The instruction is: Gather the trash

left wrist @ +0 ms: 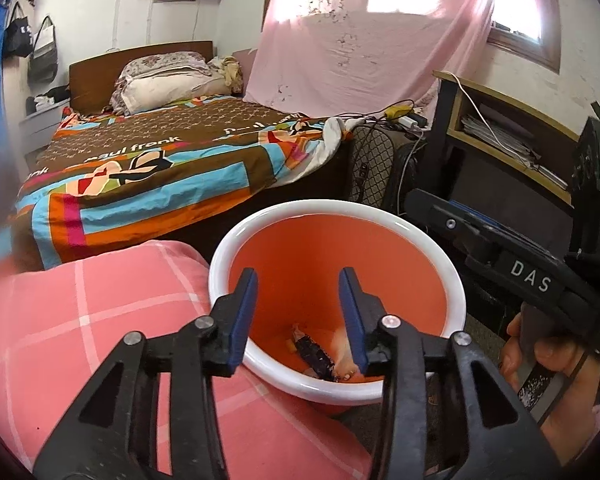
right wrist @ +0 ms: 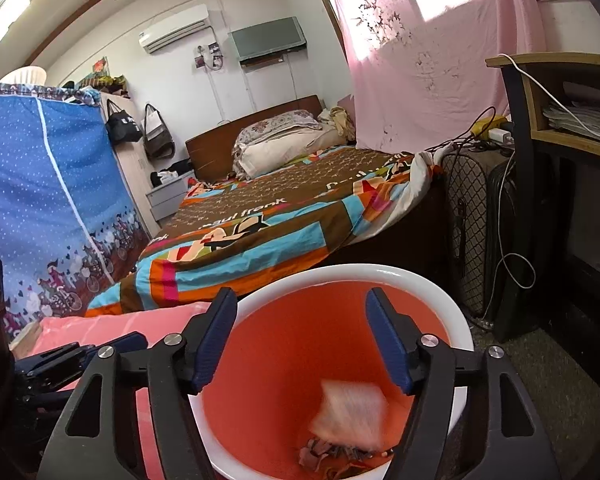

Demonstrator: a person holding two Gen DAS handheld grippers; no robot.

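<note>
An orange trash bin with a white rim stands on the floor; it also shows in the right wrist view. Wrappers lie at its bottom. My left gripper is open and empty, held over the bin's near rim. My right gripper is open over the bin mouth. A pale, blurred piece of trash is in the air inside the bin, below the right gripper, above the scraps at the bottom. The right gripper's body shows at the right of the left wrist view.
A pink checked cushion lies left of the bin. A bed with a colourful quilt is behind. A quilted suitcase, cables and a wooden desk stand right. A blue fabric wardrobe is at the left.
</note>
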